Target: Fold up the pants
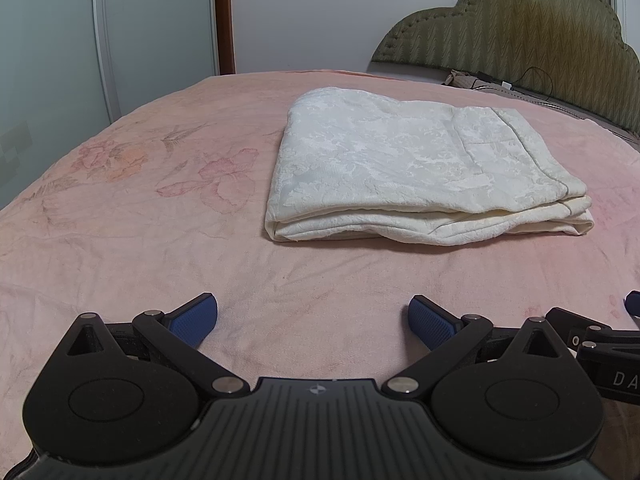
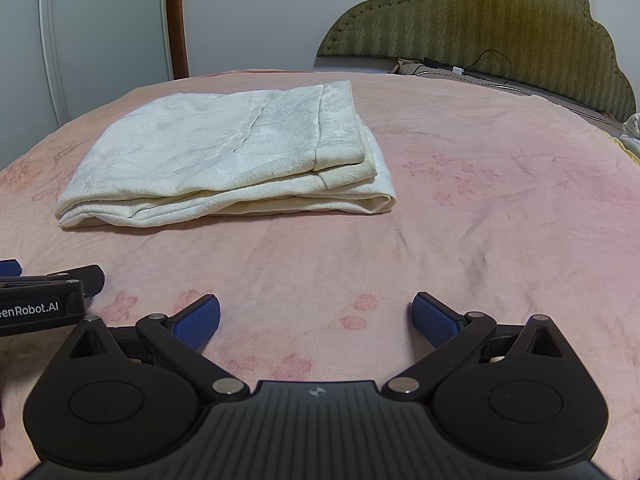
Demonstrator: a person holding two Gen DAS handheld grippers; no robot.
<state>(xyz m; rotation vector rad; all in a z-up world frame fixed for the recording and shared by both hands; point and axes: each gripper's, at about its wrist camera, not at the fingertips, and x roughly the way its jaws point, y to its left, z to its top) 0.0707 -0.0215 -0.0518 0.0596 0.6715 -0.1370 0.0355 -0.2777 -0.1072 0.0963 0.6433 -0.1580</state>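
left gripper point(image 1: 313, 322): jaws spread wide, holding nothing, low over the bed
right gripper point(image 2: 316, 320): jaws apart, empty, just beside the left one
pants point(image 1: 420, 168): cream, folded into a flat stack, lying ahead of both grippers, apart from them
bed point(image 1: 140, 220): bare pink floral cover all round the stack
headboard point(image 2: 500, 24): olive, far edge, cable point(image 2: 492, 64) at its foot

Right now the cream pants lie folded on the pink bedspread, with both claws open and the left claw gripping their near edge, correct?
Not quite: the left claw grips nothing. The left wrist view shows it open over bare bedspread, short of the folded pants.
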